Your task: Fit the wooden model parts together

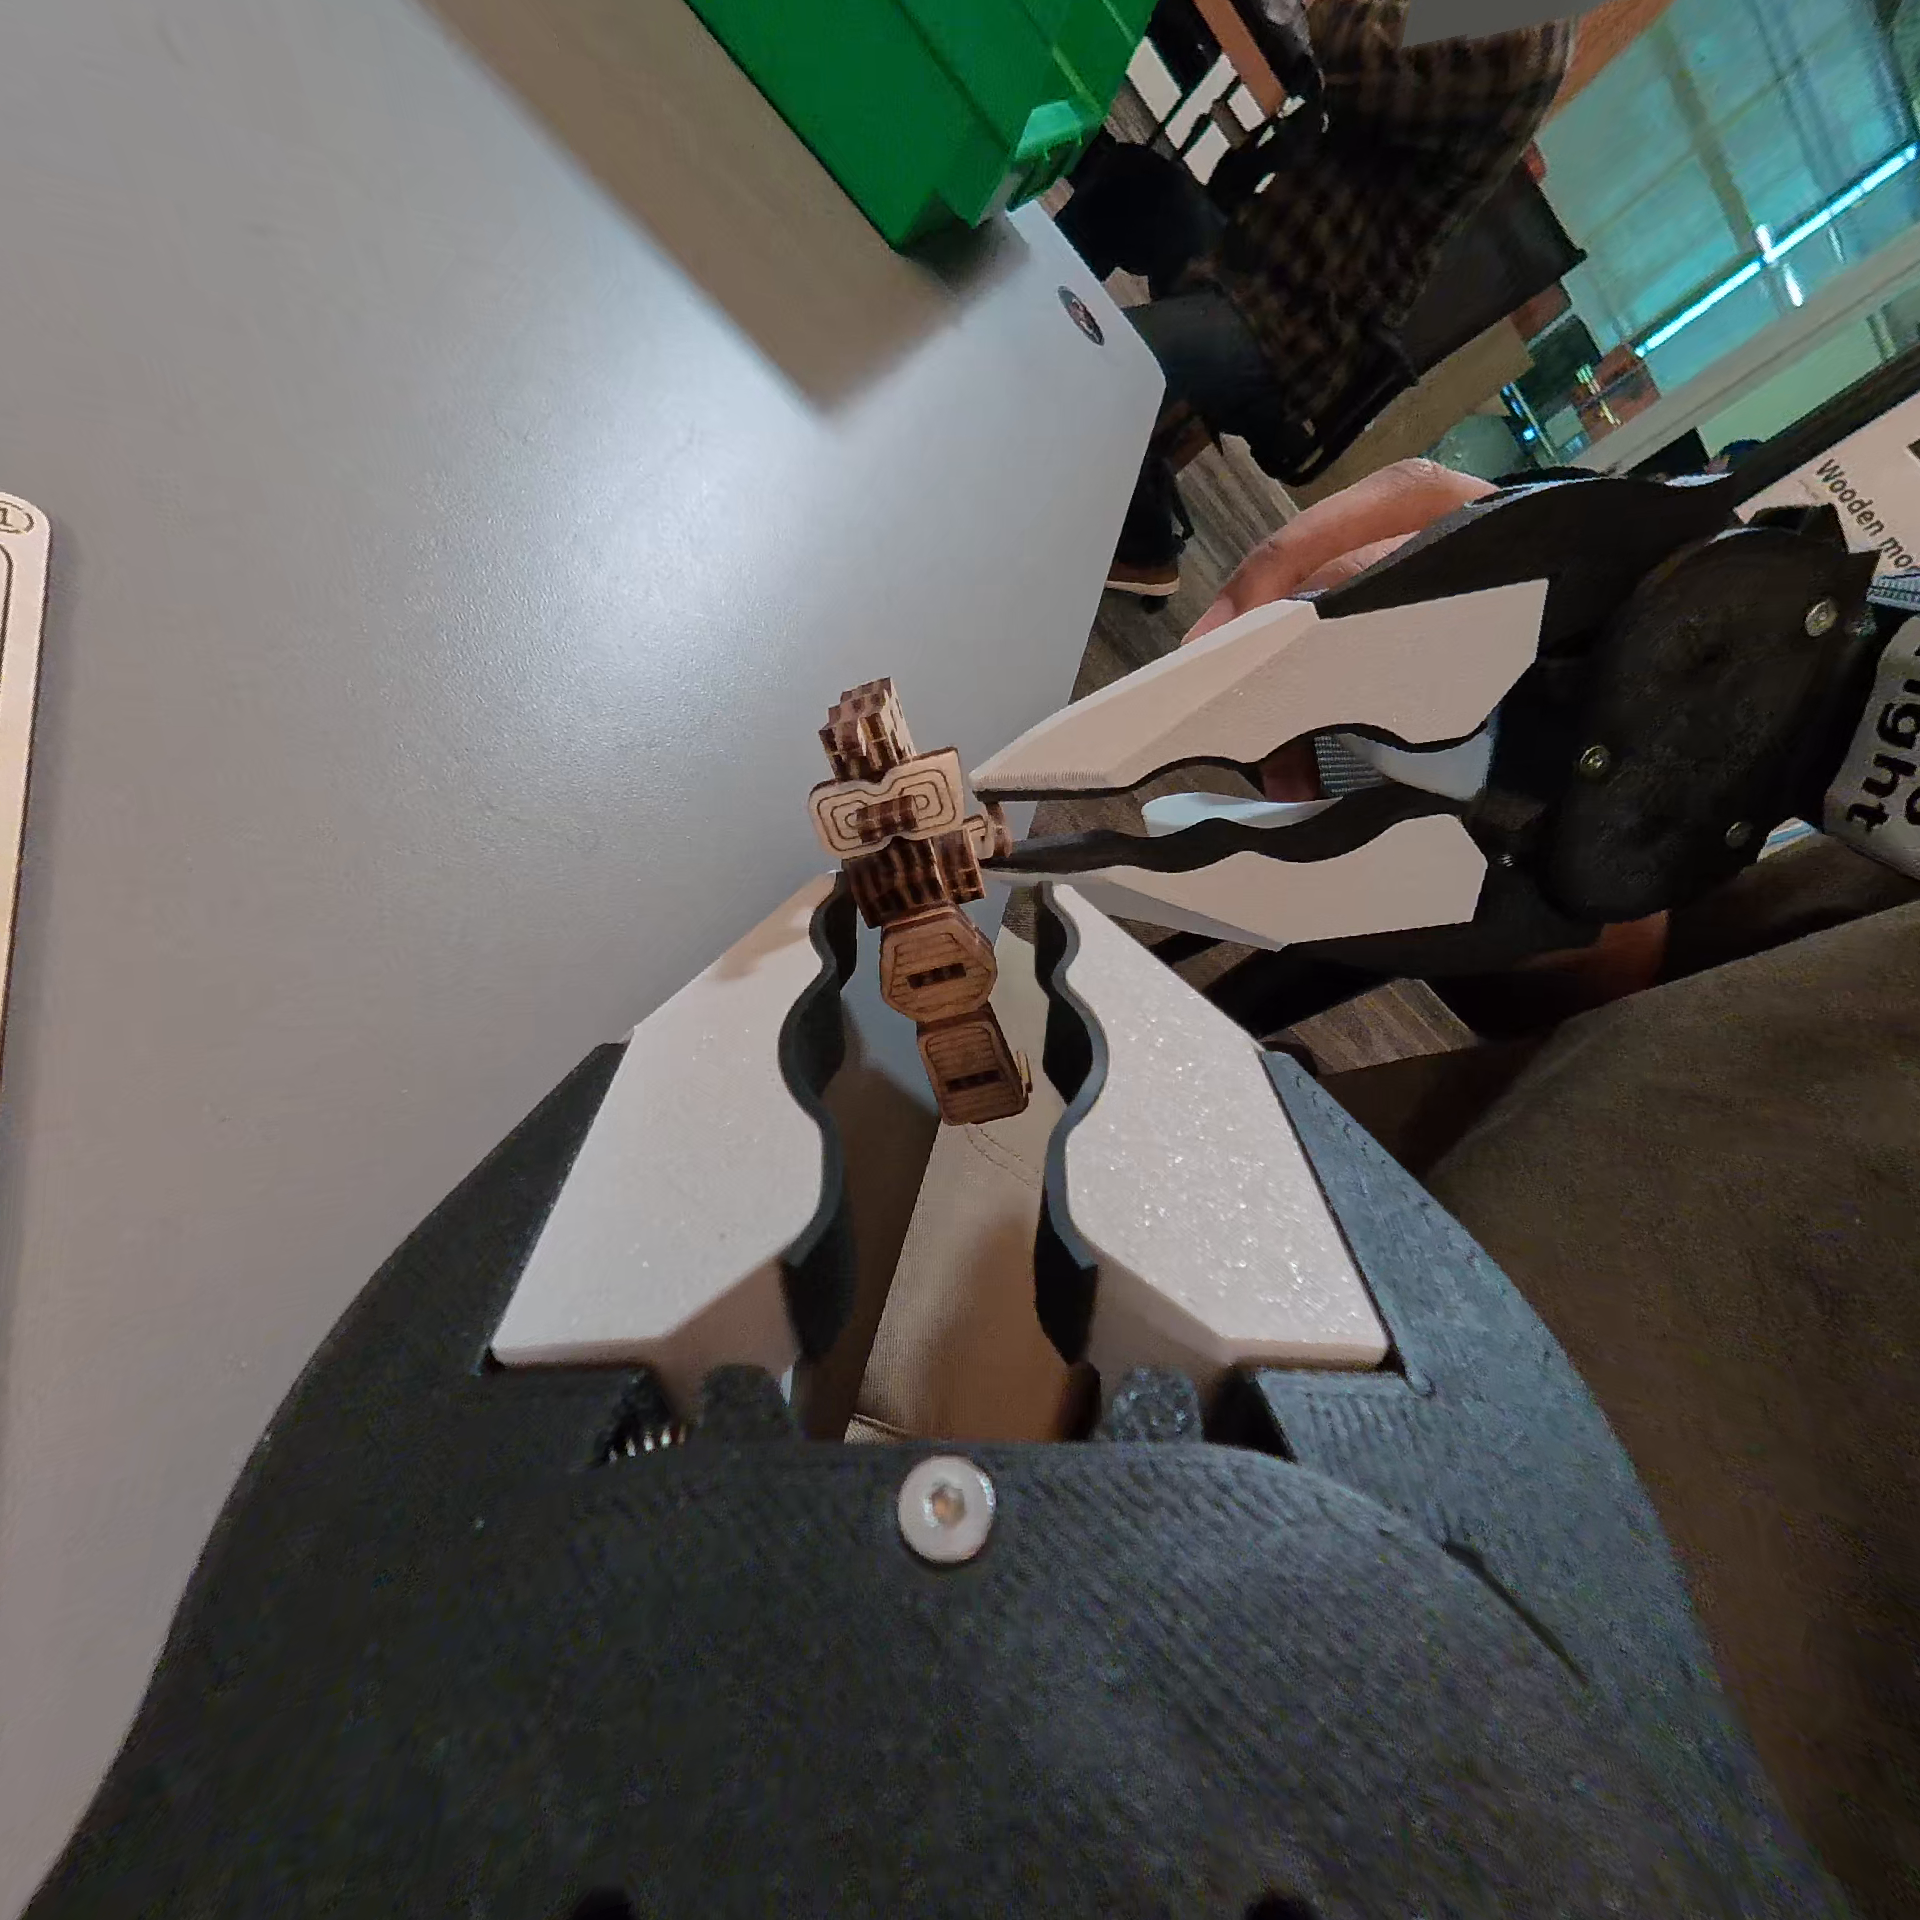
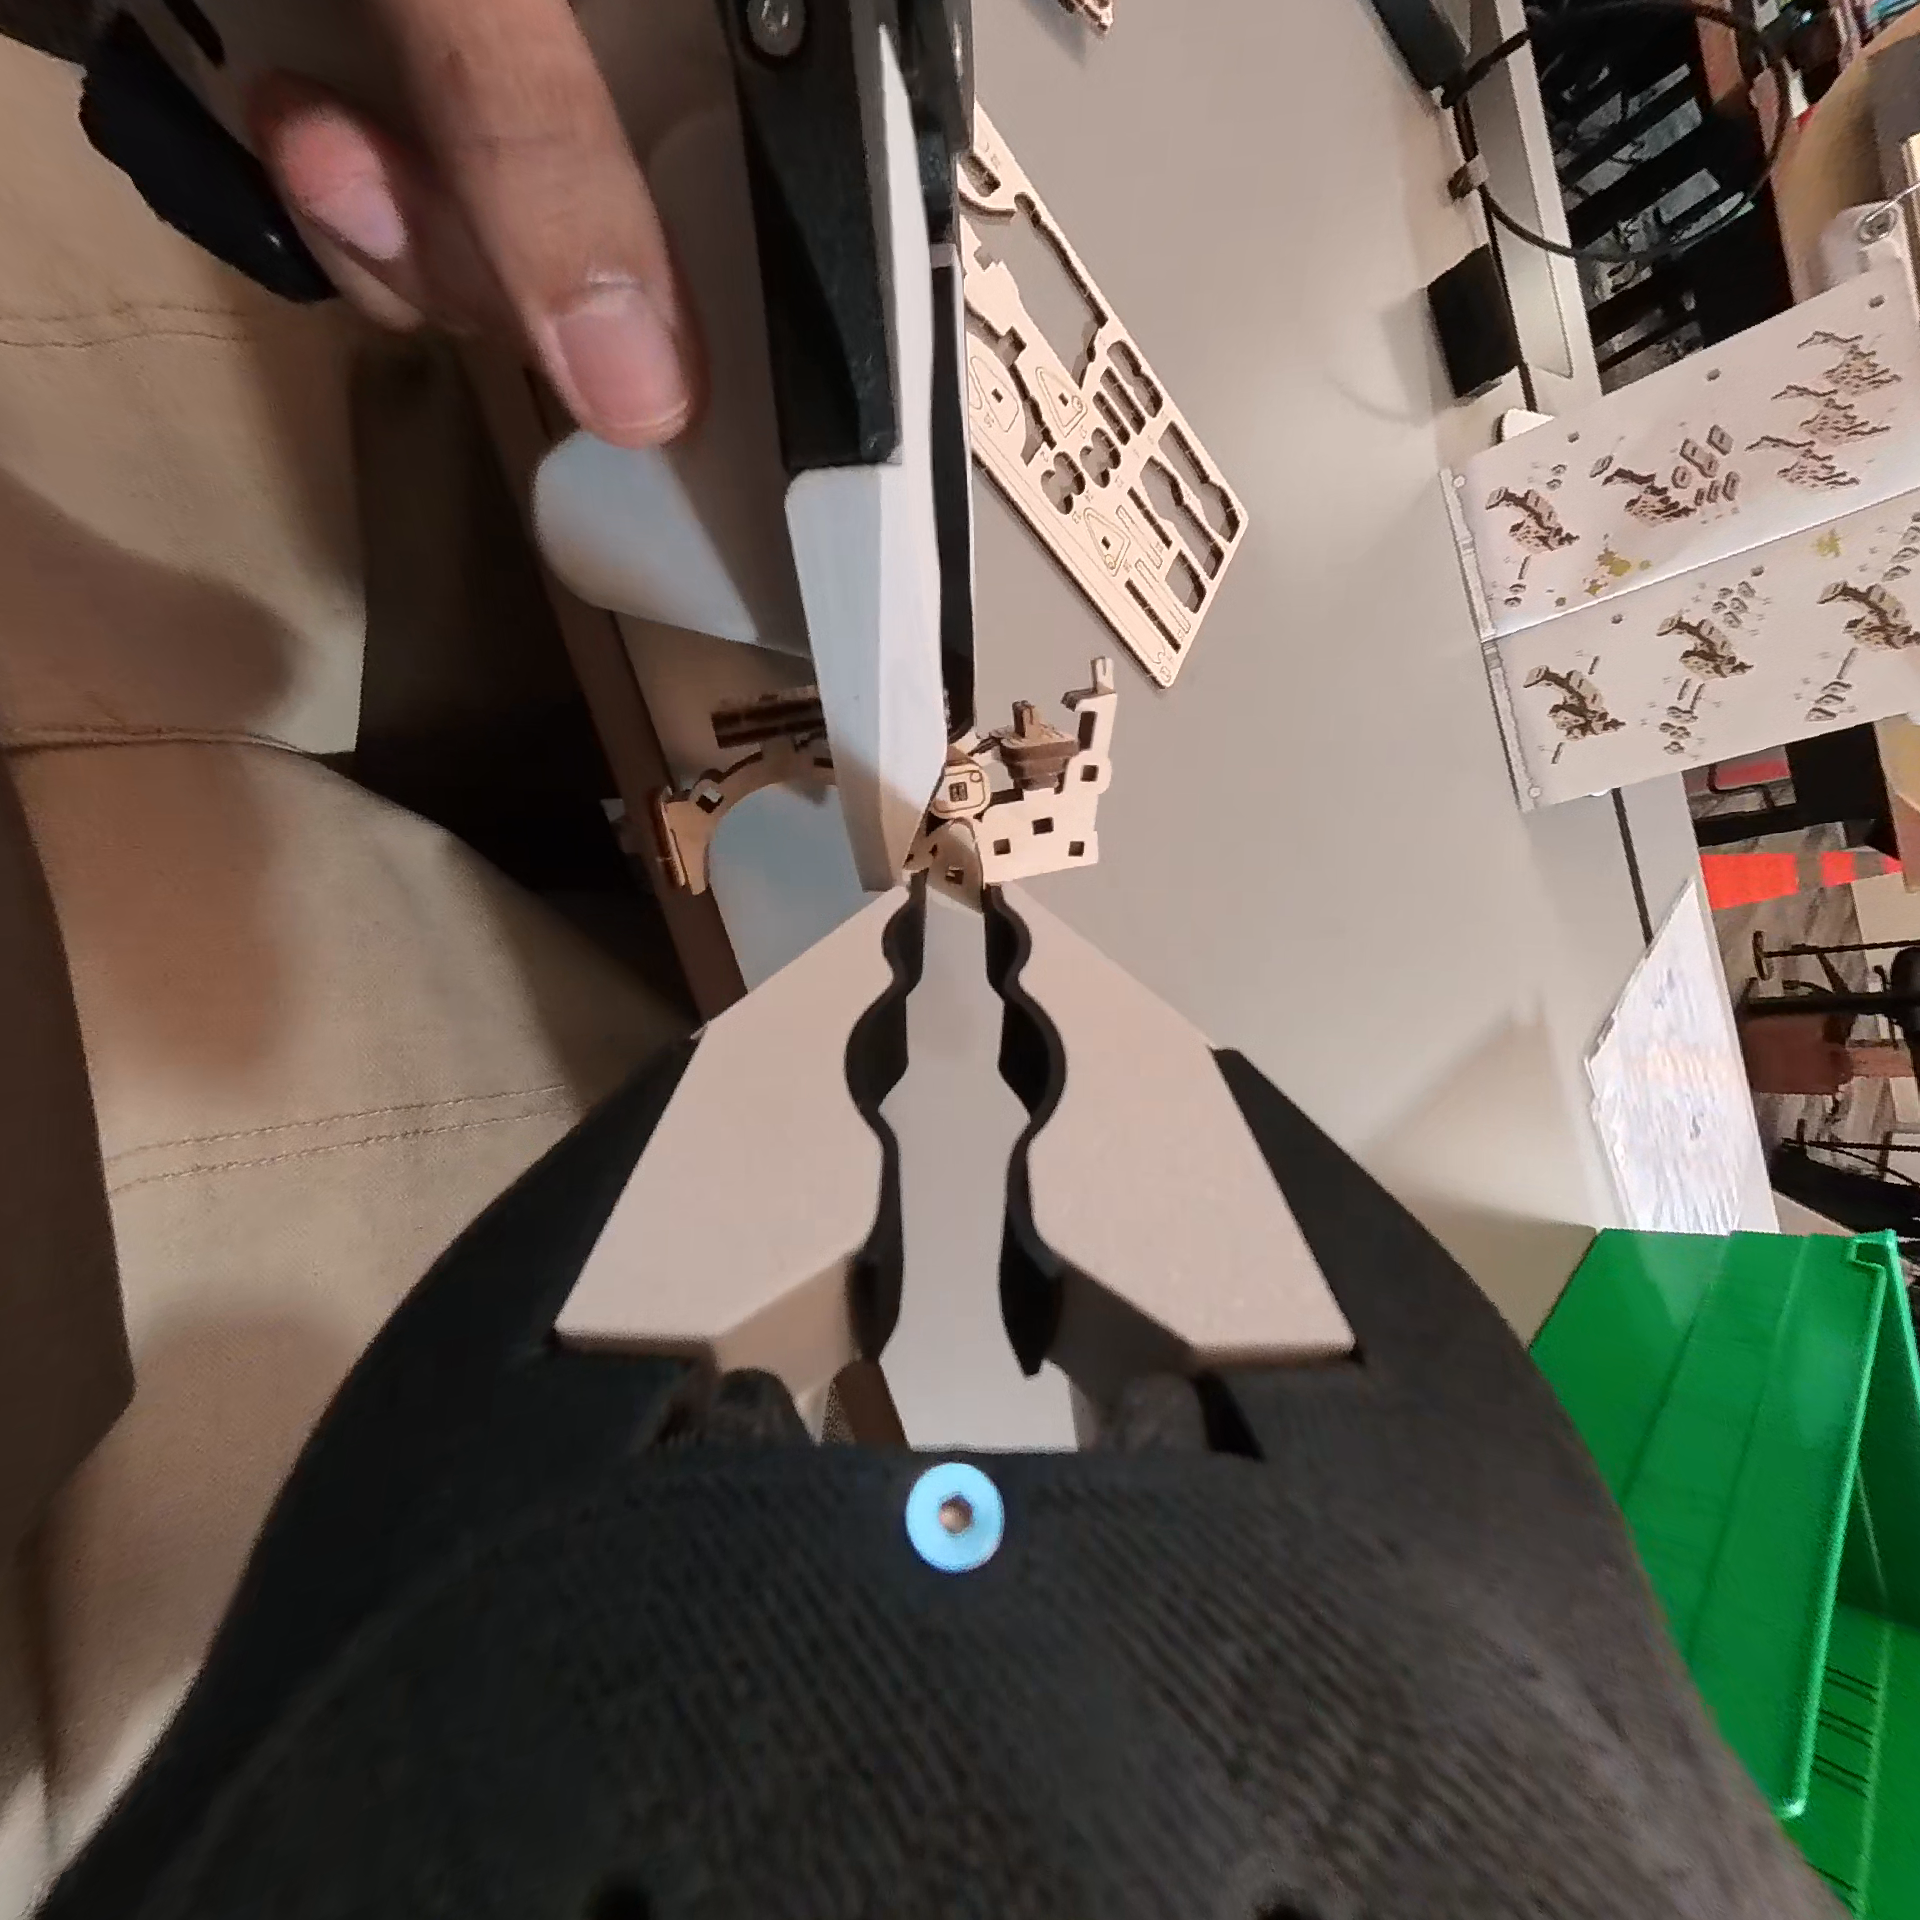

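Note:
A small wooden model (image 1: 902, 831) of slotted laser-cut pieces is in the air over the grey table's (image 1: 364, 520) near edge. My right gripper (image 1: 987, 823) comes in from the right and is shut on a small peg on the model's side. In the right wrist view its tips (image 2: 948, 885) pinch the model (image 2: 1039, 821). My left gripper (image 1: 940, 894) is open, and the model's lower part hangs between its fingers without being clamped. One left finger (image 2: 873, 623) crosses the model from above in the right wrist view.
A wooden parts sheet (image 2: 1101, 447) lies flat on the table; its edge shows in the left wrist view (image 1: 21, 727). An instruction sheet (image 2: 1683, 582) is at the right. A green bin (image 1: 935, 114) stands at the table's far side. The holder's hand (image 2: 582, 260) and lap (image 2: 260, 1039) are close. My left and right fingertips are right by each other.

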`<state>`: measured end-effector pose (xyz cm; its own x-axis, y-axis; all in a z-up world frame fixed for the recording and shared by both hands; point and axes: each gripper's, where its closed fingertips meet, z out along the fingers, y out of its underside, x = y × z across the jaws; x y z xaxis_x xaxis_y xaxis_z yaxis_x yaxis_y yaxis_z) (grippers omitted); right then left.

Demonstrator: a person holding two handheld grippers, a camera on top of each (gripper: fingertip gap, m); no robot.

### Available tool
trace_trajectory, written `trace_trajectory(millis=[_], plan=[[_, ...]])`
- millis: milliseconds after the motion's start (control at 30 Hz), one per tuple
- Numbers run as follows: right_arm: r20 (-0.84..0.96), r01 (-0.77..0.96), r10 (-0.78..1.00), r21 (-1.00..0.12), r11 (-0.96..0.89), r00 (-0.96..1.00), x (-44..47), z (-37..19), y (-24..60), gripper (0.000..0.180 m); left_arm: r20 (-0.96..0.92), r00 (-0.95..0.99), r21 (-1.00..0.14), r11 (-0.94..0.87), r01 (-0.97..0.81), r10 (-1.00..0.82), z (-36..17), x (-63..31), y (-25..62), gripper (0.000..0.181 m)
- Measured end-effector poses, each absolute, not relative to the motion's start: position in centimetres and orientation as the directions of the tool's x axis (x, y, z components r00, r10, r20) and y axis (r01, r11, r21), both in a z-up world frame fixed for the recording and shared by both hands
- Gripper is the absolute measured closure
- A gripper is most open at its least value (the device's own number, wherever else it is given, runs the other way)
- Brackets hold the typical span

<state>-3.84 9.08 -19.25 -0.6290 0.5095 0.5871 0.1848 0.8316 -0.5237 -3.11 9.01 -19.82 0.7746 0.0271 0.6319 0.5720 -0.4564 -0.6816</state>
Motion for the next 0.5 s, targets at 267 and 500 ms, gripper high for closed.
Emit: trace_trajectory(millis=[267, 500], plan=[[0.597, 0.178, 0.497, -0.512, 0.841, -0.63, -3.78, -19.29, 9.06, 0.17, 0.656, 0.755, -0.67, -0.453, 0.588, 0.01, -19.6, -3.03, 8.92, 0.145], [0.595, 0.175, 0.499, -0.518, 0.838, -0.63, -3.76, -19.25, 9.07, 0.17, 0.661, 0.75, -0.663, -0.451, 0.597, 0.022, -19.68, -3.21, 8.92, 0.15]])
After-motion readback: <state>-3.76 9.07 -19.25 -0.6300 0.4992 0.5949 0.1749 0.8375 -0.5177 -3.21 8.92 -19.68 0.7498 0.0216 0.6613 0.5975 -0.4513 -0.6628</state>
